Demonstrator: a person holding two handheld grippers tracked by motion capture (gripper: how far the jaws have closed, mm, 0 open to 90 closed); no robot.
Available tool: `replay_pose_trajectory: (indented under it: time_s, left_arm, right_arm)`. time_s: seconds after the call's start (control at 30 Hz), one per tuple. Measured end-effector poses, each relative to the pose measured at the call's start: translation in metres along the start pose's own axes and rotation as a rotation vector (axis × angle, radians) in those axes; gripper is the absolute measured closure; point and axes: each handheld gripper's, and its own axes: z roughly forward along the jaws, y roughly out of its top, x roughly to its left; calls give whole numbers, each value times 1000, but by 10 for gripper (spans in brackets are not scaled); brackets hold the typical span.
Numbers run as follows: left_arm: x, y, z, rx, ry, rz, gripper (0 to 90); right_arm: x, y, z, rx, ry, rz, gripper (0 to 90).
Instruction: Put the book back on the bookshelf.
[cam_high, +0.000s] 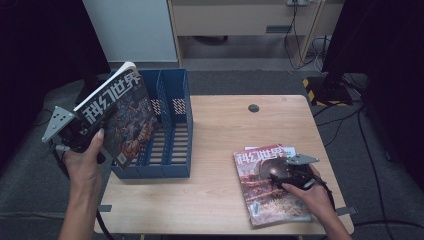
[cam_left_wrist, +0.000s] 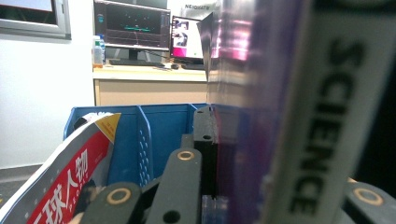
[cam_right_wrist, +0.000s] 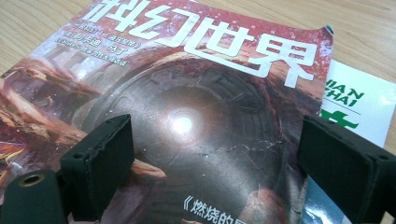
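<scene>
My left gripper (cam_high: 95, 125) holds a science-fiction magazine (cam_high: 122, 115) upright and tilted, over the left side of the blue file rack (cam_high: 175, 150). In the left gripper view my left gripper (cam_left_wrist: 233, 154) is shut on the magazine's spine (cam_left_wrist: 317, 116), printed "SCIENCE", with the rack (cam_left_wrist: 163, 126) behind. My right gripper (cam_high: 282, 176) hovers low over a second magazine (cam_high: 265, 195) lying flat at the table's front right. In the right gripper view my right gripper (cam_right_wrist: 229, 154) stands open, its jaws wide apart above that red-brown cover (cam_right_wrist: 187, 93).
A red-covered magazine (cam_left_wrist: 70, 177) leans in the rack's left compartment. A white and green booklet (cam_right_wrist: 359, 102) lies under the flat magazine, its corner (cam_high: 291, 149) sticking out. The wooden table (cam_high: 225, 130) has a cable hole (cam_high: 253, 108) near its far edge.
</scene>
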Motion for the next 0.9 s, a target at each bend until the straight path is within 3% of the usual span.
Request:
replay_pose_trajectory:
  time_s: [0.4,0.9]
  left_arm:
    - [8,-4,17,13,29,-16,822]
    - [6,-12,38,18,54,-31,821]
  right_arm:
    - [0,0,0,-1,0,0,112]
    - [0,0,0,-1,1,0,112]
